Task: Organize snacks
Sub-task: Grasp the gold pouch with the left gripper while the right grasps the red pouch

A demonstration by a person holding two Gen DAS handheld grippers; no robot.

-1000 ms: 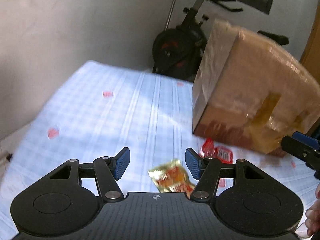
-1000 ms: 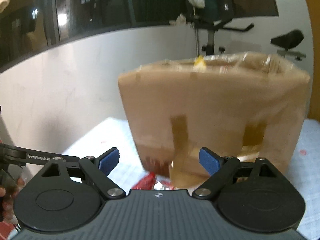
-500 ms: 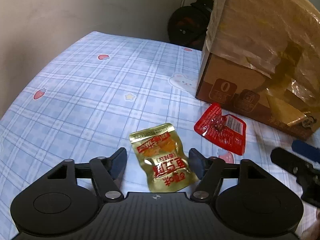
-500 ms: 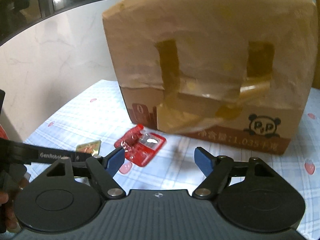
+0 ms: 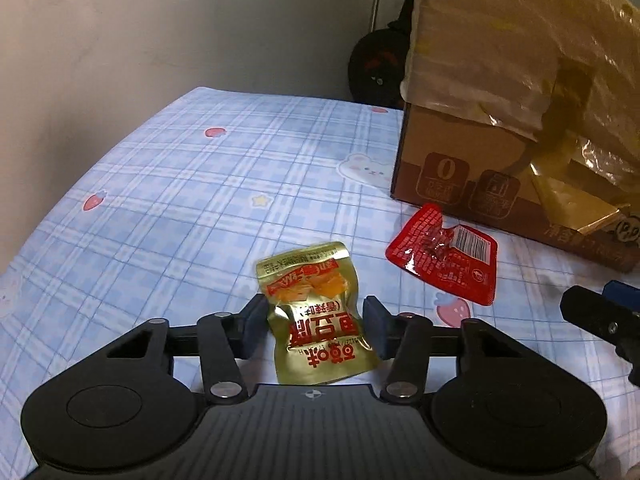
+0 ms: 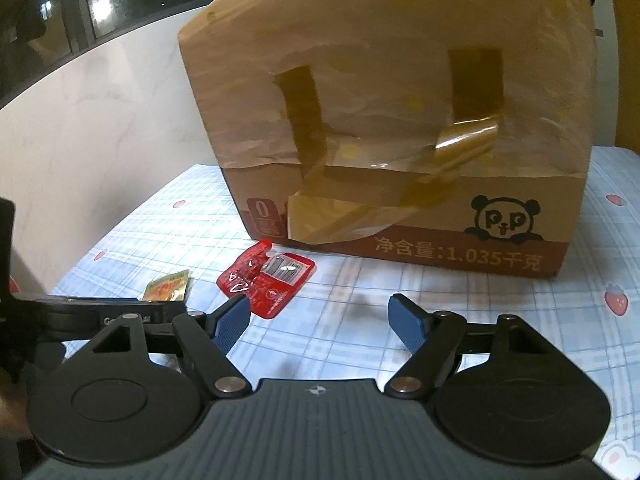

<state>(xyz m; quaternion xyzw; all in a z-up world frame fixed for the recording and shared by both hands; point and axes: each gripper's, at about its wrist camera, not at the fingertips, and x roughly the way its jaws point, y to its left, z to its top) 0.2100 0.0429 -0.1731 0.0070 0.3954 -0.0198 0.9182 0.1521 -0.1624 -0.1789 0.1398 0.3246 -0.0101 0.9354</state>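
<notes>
A gold snack packet (image 5: 316, 320) lies flat on the blue checked sheet (image 5: 180, 200), between the fingers of my left gripper (image 5: 314, 322). Its jaws are closing, with the pads just at the packet's two sides and a sliver of gap on the right. To the right, near the big taped cardboard box (image 5: 500, 100), lies a red snack packet (image 5: 444, 256). My right gripper (image 6: 320, 320) hovers open over bare sheet in front of the box (image 6: 400, 100). The red packet (image 6: 268, 280) sits just ahead of its left finger, and the gold packet (image 6: 168, 286) lies further left.
An exercise bike (image 5: 380, 64) stands behind the bed beside the box. A pale wall (image 5: 160, 40) runs along the bed's left side. A dark window (image 6: 80, 0) is above it. One finger (image 5: 588, 308) of the right gripper shows at the left wrist view's right edge.
Both grippers have come down toward the sheet. The left jaws widened, then narrowed around the gold packet, which now sits between the pads. The right jaws narrowed a little.
</notes>
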